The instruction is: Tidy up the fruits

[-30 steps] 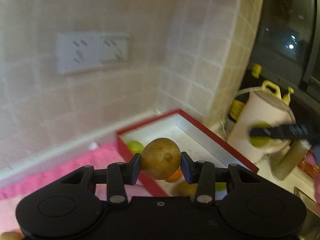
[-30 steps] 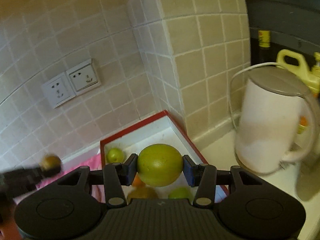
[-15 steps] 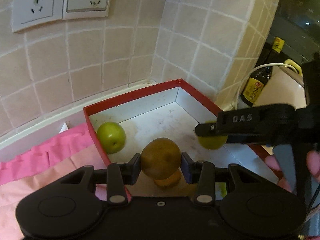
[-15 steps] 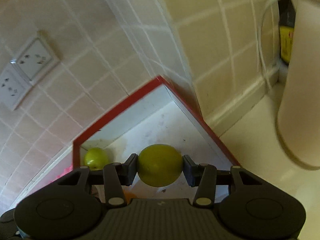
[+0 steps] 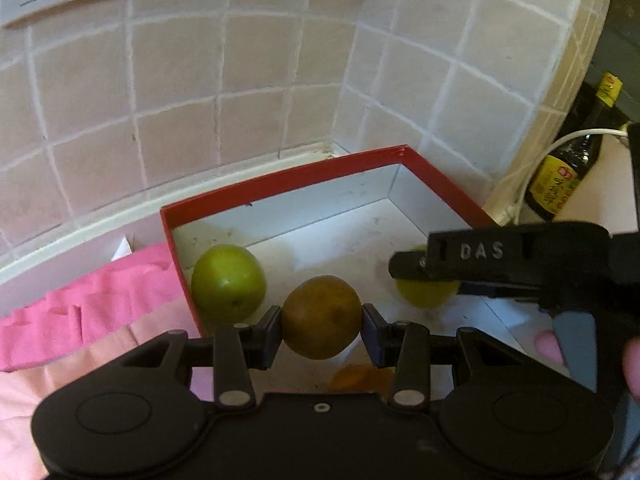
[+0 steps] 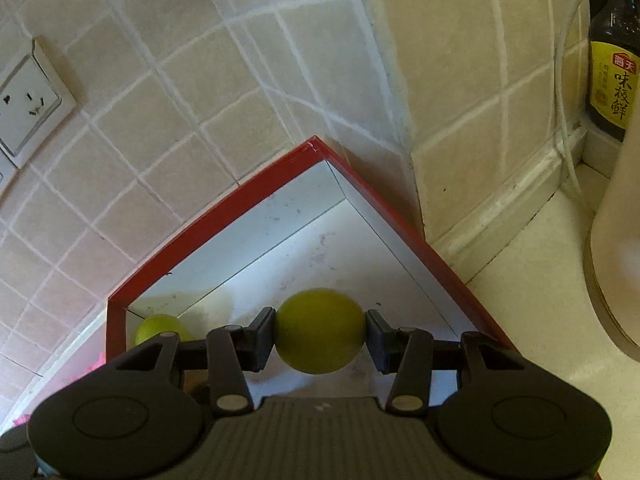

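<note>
the left tool (image 5: 321,330) is gripping a brownish round fruit (image 5: 320,316) between its two pads, which are pressing on either side of it. the right tool (image 6: 320,336) is clamping a yellow-green round fruit (image 6: 319,330) in the same way, and from the left camera it is reaching in from the right side with that fruit tucked beneath its black arm. both tools are angling down over a red box (image 5: 280,184) with a white inner floor.

one green fruit (image 5: 228,282) is already lying in the box, touching its left wall, and an orange fruit (image 5: 360,378) is partly showing beneath the left tool.

to do this step well, each fruit probably wants lowering until it is near the white floor before the pads let go, since round fruit is likely to roll. the two tools are close together, so setting the fruits into separate bare patches, apart from the green one, would help avoid knocking.

the box is sitting on a pale desk (image 6: 532,304) in a corner of beige tiled wall (image 5: 180,100). a pink cloth (image 5: 80,308) is lying just left of the box. a wall socket (image 6: 24,104) is mounted above, a dark sauce bottle (image 6: 612,76) is standing to the right with a white cable (image 6: 564,92) running past it, and a pale jug (image 6: 616,248) is standing at the right edge.
</note>
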### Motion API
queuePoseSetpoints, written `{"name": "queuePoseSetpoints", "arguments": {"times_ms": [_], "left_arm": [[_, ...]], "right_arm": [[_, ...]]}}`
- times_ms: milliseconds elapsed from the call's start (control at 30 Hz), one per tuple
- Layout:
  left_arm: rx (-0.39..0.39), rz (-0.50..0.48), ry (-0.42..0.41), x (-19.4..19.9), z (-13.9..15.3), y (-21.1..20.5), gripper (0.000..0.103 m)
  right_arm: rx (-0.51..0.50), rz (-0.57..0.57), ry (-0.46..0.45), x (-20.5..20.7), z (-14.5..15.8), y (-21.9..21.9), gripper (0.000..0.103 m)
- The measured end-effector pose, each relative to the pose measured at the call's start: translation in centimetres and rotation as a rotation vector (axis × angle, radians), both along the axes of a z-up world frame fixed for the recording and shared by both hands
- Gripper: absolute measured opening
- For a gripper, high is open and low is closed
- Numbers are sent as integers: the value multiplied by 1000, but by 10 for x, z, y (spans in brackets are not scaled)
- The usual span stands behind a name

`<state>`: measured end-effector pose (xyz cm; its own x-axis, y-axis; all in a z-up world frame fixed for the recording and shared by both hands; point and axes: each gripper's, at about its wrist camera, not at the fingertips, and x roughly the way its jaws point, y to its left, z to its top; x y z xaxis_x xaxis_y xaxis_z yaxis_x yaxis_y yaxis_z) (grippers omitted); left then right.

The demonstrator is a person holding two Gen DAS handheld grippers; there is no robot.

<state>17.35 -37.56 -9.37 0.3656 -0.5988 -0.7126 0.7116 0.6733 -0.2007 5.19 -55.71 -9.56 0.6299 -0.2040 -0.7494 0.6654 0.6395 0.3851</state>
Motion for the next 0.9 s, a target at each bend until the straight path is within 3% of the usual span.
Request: {"name": "queuePoseSetpoints", "arguments": {"times_ms": [333, 700, 900], "left_arm": [[51, 3, -39, -3, -2, -10, 51], [189, -23, -99, -11, -4, -26, 49], [146, -19, -87, -9, 2, -19, 53]], "right_arm": [[39, -6, 26, 7, -7, -6, 50], [105, -31, -4, 3, -8, -12, 52], [194, -45, -125, -29, 8, -16, 54]]}}
